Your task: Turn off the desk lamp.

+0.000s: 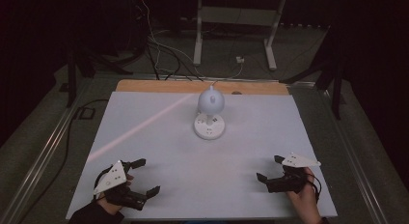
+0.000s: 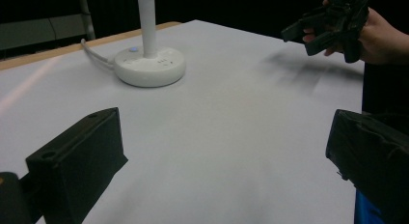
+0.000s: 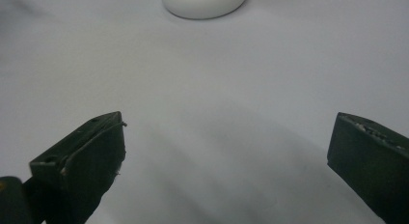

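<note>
Your left tongs (image 1: 146,176) sit at the near left corner of the counter (image 1: 144,137), jaws spread wide, nothing between them. Your right tongs (image 1: 270,169) are at the near right, jaws likewise parted and empty, with your hand (image 1: 304,192) behind them. Both point inward and forward, toward the middle of the counter.

The lamp (image 1: 210,113) stands at the far middle of the counter, well apart from both tongs and roughly between them side to side. Its round white base (image 1: 209,127) rests flat on the counter, and its domed head (image 1: 211,101) hangs above the base's far side.

In the left gripper view, the base (image 2: 150,65) lies ahead and to the left of your open jaws, its white stem (image 2: 146,21) rising upright out of it and a cord (image 2: 96,54) trailing off its left side. Your right tongs (image 2: 304,35) show at the upper right there, held above the counter.

In the right gripper view, the base's near edge (image 3: 205,3) shows at the top, dead ahead between your spread jaws and well off.
</note>
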`<state>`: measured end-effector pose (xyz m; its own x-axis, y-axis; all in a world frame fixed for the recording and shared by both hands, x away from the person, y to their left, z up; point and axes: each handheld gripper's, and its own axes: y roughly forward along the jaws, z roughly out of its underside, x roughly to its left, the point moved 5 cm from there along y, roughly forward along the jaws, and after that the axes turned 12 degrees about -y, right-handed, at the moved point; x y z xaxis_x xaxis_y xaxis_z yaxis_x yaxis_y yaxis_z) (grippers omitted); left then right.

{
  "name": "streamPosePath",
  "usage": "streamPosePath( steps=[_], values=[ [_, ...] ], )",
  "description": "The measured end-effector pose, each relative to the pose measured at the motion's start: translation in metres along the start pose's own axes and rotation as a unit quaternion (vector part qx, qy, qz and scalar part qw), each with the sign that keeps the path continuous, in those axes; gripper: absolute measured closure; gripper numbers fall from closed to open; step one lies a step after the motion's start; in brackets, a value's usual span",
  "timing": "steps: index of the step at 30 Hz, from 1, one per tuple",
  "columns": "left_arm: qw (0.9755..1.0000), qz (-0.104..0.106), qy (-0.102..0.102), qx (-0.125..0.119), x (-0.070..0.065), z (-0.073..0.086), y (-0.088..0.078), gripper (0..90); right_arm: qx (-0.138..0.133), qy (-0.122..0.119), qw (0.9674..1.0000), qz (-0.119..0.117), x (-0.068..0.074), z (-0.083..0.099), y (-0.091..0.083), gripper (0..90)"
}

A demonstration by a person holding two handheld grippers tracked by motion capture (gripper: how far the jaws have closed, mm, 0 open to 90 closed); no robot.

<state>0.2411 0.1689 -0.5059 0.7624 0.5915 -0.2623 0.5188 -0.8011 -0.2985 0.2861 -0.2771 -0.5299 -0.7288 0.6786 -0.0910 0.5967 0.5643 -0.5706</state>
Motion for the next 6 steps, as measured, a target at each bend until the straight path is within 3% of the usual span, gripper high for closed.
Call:
streamPosePath(
  steps=[6],
  values=[
    [1.0000,-0.002,-0.001,0.001,0.0003,0.0003,0.0004,0.6,0.012,-0.011,0.9999,-0.004,0.0015,0.0012,0.0053,0.0]
  ],
)
